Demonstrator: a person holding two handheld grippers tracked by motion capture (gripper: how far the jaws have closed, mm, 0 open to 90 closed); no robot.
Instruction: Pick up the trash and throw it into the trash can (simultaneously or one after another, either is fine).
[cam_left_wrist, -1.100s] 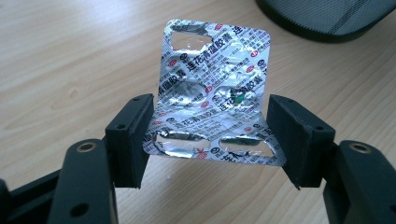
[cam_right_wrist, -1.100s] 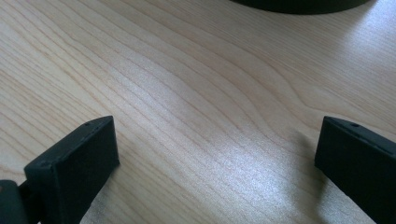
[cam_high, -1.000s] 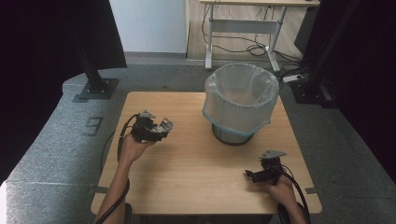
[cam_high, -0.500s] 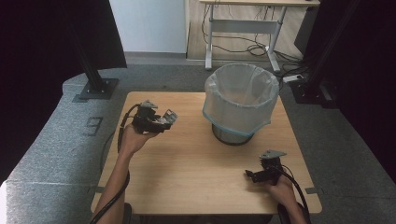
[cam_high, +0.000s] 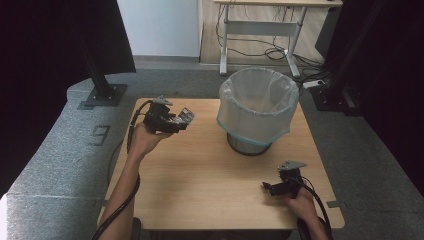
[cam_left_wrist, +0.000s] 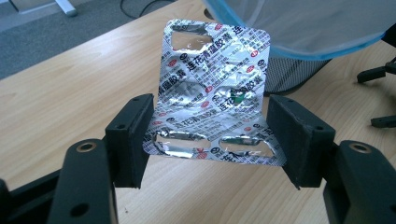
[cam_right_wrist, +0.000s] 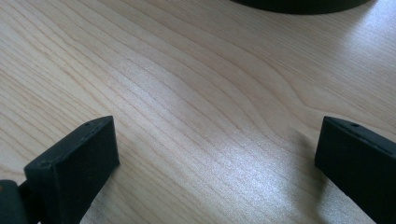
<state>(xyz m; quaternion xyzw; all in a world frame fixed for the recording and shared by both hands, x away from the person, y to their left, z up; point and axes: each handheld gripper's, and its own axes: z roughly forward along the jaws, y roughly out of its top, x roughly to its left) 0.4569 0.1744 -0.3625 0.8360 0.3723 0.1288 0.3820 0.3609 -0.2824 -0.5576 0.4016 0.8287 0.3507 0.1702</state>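
A silver foil blister pack (cam_left_wrist: 215, 88) with red and black print stands upright between the jaws of my left gripper (cam_left_wrist: 210, 135), which is shut on its lower edges. In the high view that left gripper (cam_high: 184, 119) is lifted above the table's back left, with the pack (cam_high: 186, 115) at its tip, pointing toward the bin (cam_high: 257, 107). My right gripper (cam_high: 267, 188) rests low at the table's front right. Its jaws (cam_right_wrist: 210, 158) stand wide open over bare wood with nothing between them.
A round bin lined with a clear bag with a blue rim (cam_left_wrist: 299, 28) stands at the back right of the wooden table (cam_high: 210, 175). Grey carpet surrounds the table. A black stand base (cam_high: 102, 95) and a desk frame (cam_high: 260, 30) lie behind.
My left gripper has risen with the blister pack and shifted a little toward the bin. The right gripper has stayed in place.
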